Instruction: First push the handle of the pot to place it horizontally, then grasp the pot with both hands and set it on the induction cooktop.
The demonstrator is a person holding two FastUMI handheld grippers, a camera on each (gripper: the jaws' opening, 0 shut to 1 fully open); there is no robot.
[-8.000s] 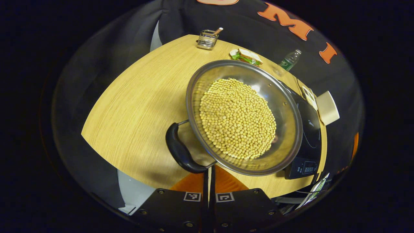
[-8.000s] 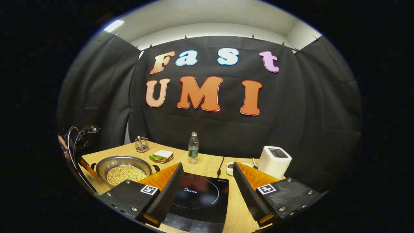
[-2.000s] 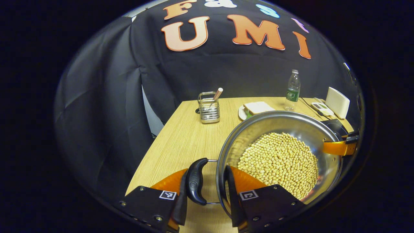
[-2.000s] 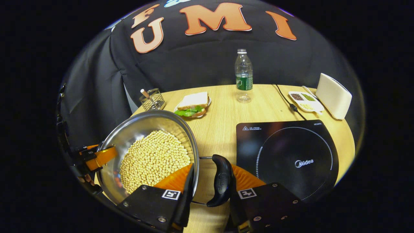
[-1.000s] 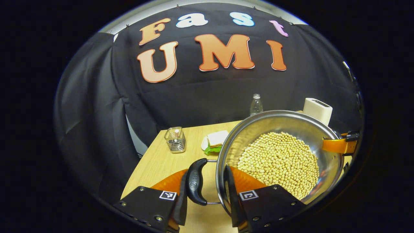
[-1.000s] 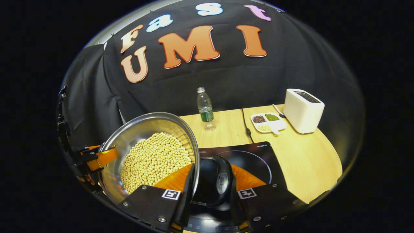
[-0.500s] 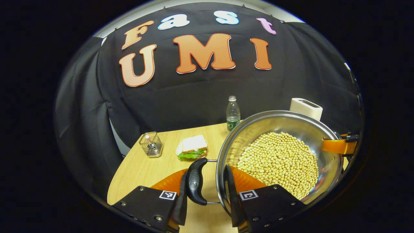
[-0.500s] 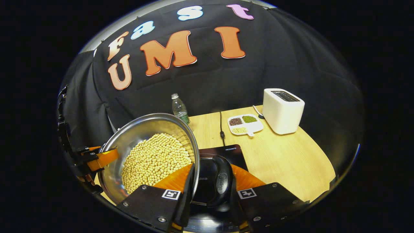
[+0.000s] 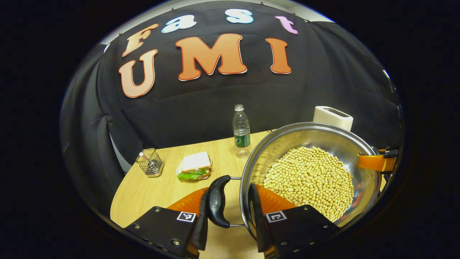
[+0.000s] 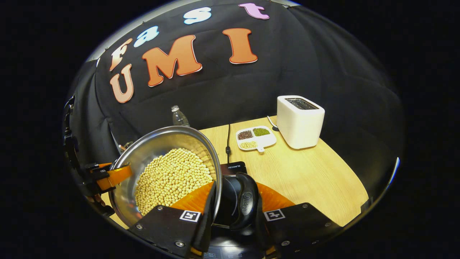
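Observation:
A steel pot (image 9: 309, 136) full of yellow soybeans (image 9: 311, 178) hangs in the air between both grippers. In the left gripper view, my left gripper (image 9: 228, 216) is shut across the pot's black side handle (image 9: 216, 201) and the rim beside it. The right gripper's orange finger (image 9: 373, 162) shows at the far rim. In the right gripper view, my right gripper (image 10: 233, 212) is shut across the other black handle (image 10: 247, 205) and the rim of the pot (image 10: 169, 144). The black induction cooktop (image 10: 234, 168) lies right below that handle.
On the wooden table (image 10: 305, 172) stand a white toaster (image 10: 300, 120), a divided dish of beans (image 10: 255, 138) and the cooktop's cable (image 10: 228, 140). Farther left are a water bottle (image 9: 241, 131), a sandwich on a plate (image 9: 194, 167) and a wire holder (image 9: 150, 162).
The pot has been lifted off the table and carried rightward over the cooktop. Both grippers have stayed shut on its handles the whole last second.

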